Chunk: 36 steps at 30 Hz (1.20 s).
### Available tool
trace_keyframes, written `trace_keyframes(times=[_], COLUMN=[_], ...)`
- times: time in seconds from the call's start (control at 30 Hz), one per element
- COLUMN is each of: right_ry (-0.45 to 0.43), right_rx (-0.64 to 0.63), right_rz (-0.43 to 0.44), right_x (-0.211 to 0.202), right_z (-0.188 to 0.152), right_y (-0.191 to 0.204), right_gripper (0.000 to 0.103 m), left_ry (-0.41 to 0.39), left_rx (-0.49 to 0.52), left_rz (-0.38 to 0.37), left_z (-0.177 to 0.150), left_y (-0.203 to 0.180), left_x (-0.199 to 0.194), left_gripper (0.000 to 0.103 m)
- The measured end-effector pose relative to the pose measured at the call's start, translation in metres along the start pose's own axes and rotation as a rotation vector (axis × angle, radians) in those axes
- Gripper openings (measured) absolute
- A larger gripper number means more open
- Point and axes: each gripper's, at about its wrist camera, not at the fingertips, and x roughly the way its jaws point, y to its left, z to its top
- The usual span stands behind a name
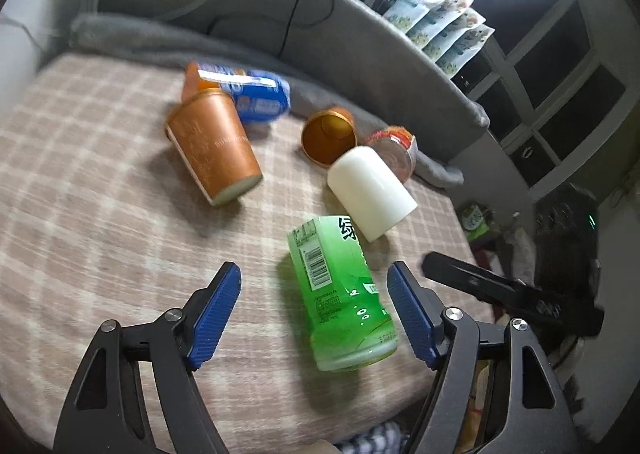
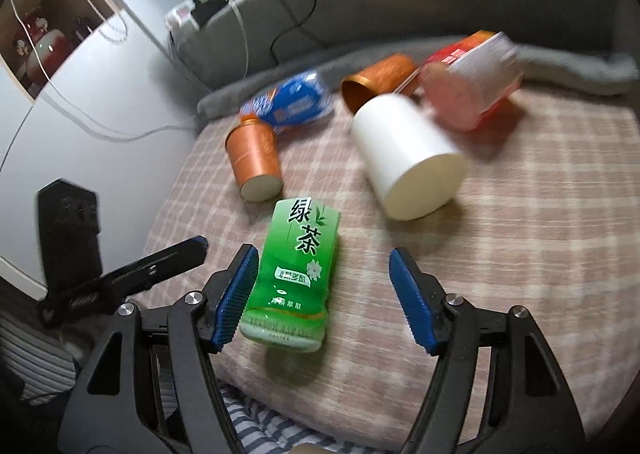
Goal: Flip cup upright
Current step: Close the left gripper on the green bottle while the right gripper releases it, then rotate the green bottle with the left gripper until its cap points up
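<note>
- Both grippers were spread wide and held nothing: the left gripper [image 1: 314, 312] had its blue pads on either side of the green tea bottle [image 1: 342, 294], clear of it, and the right gripper [image 2: 324, 296] had that same bottle [image 2: 294, 274] just beside its left pad, though I could not tell whether pad and bottle touched.
- The cups all lay on their sides on the checked blanket [image 1: 100, 214]. The white cup [image 1: 372, 194] lay beyond the bottle, slightly right, its flat base [image 2: 424, 186] facing the right wrist camera.
- I judged the white cup the likeliest target, as it was the nearest cup to the right gripper; the task did not say which.
- To do it well, I would have lifted clear of the bottle, closed across the cup's wall near the middle, then rolled the wrist until the base sat flat. The blanket looked soft, so I would have set it down gently before releasing.
- The copper cup [image 1: 214, 150] lay far left, and a gold cup [image 1: 328, 134] lay behind the white one with its open mouth showing; crowding there could nudge neighbours.
- The left view showed the bottle's barcode side and a window with dark panes on the right; the right view showed the bottle's printed front and a red-labelled tub [image 2: 472, 86] far right.
- Both views were motion-blurred, so fine contact was uncertain.
</note>
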Motion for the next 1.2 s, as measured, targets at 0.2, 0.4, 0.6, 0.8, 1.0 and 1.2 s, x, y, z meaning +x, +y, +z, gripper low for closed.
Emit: trace_keyframes(times=[0.2,0.4,0.6,0.8,1.0,1.2], right_ry=[-0.109,-0.163,-0.185,-0.190,-0.187,-0.188], right_rx=[0.040,0.089,0.138,0.147,0.157,0.180], right_rz=[-0.077,-0.169,-0.190,-0.193,-0.196,-0.201], right_x=[-0.044,-0.068,-0.078,-0.080,-0.079,-0.078], right_z=[-0.018,-0.043,-0.056,-0.060,-0.062,-0.062], right_y=[-0.023,-0.044,-0.061,-0.065,-0.069,-0.072], right_gripper=[0.071,0.071,0.071,0.071,0.071,0.071], left_ry=[0.105,0.173,0.227,0.259,0.270,0.277], left_rx=[0.001,-0.015,-0.035,-0.028,-0.024,-0.008], left_rz=[-0.035,-0.055,-0.057,-0.035,-0.023,-0.015], left_z=[0.013,0.024,0.026,0.025,0.025,0.025], left_y=[-0.003,-0.007,-0.007,-0.007,-0.005,-0.007], left_x=[0.026,0.047,0.065,0.076,0.080,0.083], left_gripper=[0.075,0.075,0.075,0.070,0.067,0.059])
